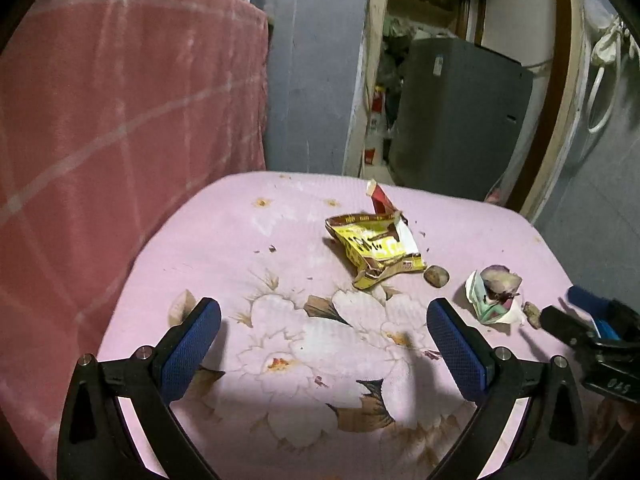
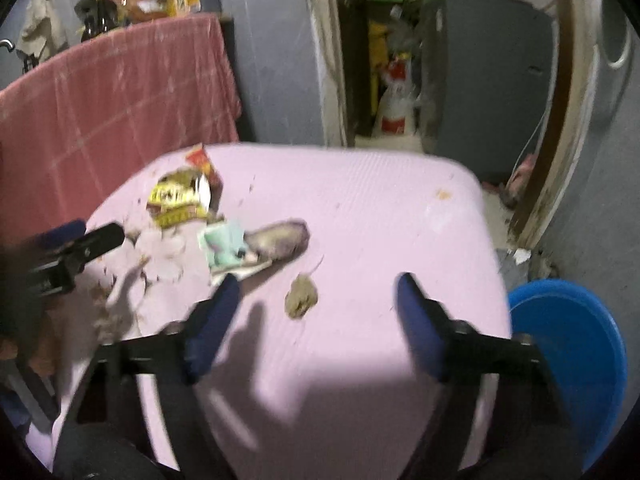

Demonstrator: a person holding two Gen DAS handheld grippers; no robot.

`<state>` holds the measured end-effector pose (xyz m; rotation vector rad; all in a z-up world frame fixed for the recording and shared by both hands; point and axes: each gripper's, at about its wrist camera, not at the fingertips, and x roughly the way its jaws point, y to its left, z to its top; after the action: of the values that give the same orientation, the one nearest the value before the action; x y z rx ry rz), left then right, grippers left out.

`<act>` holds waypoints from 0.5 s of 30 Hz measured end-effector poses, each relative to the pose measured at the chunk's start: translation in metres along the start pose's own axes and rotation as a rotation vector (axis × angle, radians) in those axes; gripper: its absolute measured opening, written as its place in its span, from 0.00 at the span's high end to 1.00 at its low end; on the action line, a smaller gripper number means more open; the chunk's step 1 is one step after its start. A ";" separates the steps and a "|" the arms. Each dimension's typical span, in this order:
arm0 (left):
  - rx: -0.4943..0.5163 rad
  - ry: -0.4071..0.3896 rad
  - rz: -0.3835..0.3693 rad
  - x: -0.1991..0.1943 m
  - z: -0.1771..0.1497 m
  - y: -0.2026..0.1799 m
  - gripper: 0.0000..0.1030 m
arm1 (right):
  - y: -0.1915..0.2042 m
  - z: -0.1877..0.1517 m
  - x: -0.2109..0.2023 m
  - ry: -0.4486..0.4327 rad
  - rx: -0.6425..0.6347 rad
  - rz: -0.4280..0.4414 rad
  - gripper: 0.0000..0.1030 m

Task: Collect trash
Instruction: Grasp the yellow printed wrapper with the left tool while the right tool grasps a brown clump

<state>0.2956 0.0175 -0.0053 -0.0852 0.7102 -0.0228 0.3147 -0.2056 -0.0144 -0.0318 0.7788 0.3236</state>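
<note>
Basically both grippers, left gripper (image 1: 324, 338) and right gripper (image 2: 318, 312), spread; yellow wrapper (image 1: 376, 250) looks light, crinkly: pinch its raised edge.

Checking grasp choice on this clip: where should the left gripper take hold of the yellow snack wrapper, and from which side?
Probably the raised, crumpled near edge of the yellow snack wrapper, approached from the front. It lies ahead of the open left gripper, its folds standing up off the pink cloth, giving the fingers something to pinch.
</note>
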 end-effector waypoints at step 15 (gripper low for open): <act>0.034 0.060 -0.015 0.033 0.026 -0.017 0.02 | -0.004 0.010 0.024 0.073 -0.005 0.067 0.82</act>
<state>0.3377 0.0008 -0.0059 -0.0576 0.7693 -0.0513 0.3386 -0.2016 -0.0240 -0.0223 0.8530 0.3900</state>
